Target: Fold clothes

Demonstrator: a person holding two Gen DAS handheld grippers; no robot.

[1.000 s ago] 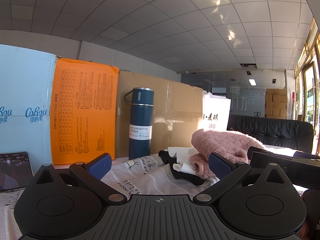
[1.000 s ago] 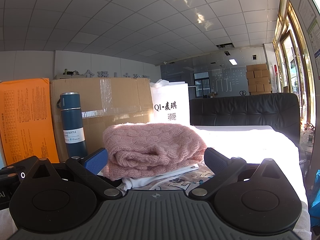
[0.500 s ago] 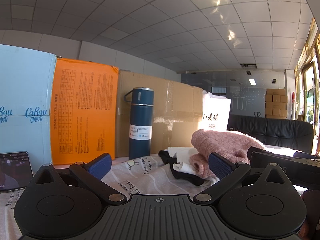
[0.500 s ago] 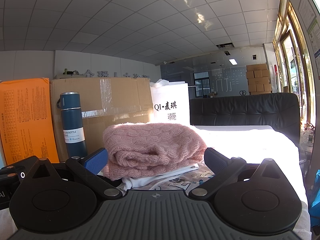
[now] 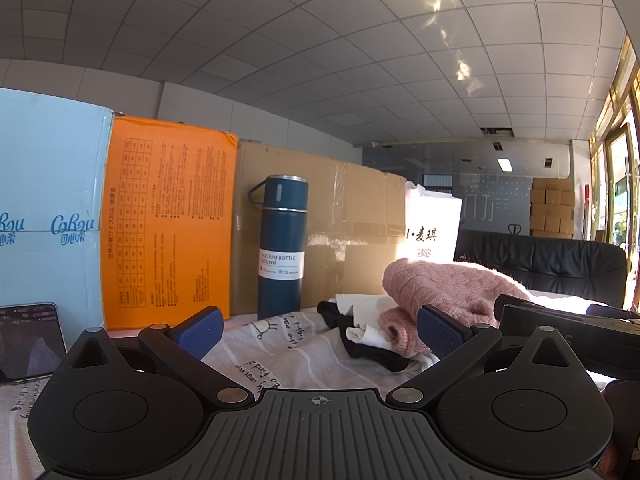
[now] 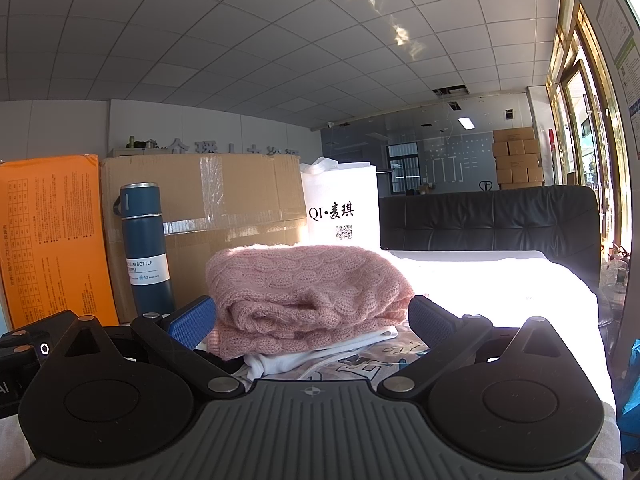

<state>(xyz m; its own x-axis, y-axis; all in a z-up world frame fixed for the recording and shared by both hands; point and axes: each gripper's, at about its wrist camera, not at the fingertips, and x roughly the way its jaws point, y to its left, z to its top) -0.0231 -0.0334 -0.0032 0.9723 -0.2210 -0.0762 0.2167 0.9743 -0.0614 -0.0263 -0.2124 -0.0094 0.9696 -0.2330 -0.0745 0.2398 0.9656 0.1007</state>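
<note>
A folded pink knit sweater [image 6: 304, 288] lies on top of a white garment [image 6: 320, 354] just ahead of my right gripper [image 6: 312, 322], which is open and empty, its blue pads on either side of the pile. In the left wrist view the same sweater [image 5: 444, 288] sits at the right on white [image 5: 368, 308] and black clothes [image 5: 376, 354]. My left gripper [image 5: 320, 330] is open and empty, low over a printed cloth [image 5: 280, 344].
A blue vacuum bottle [image 5: 282, 248] stands against a cardboard box [image 5: 348, 236]. An orange box [image 5: 168, 224], a light blue box [image 5: 48, 216] and a white bag [image 6: 344, 208] line the back. A phone [image 5: 30, 338] lies at left. A black sofa [image 6: 488, 220] stands behind.
</note>
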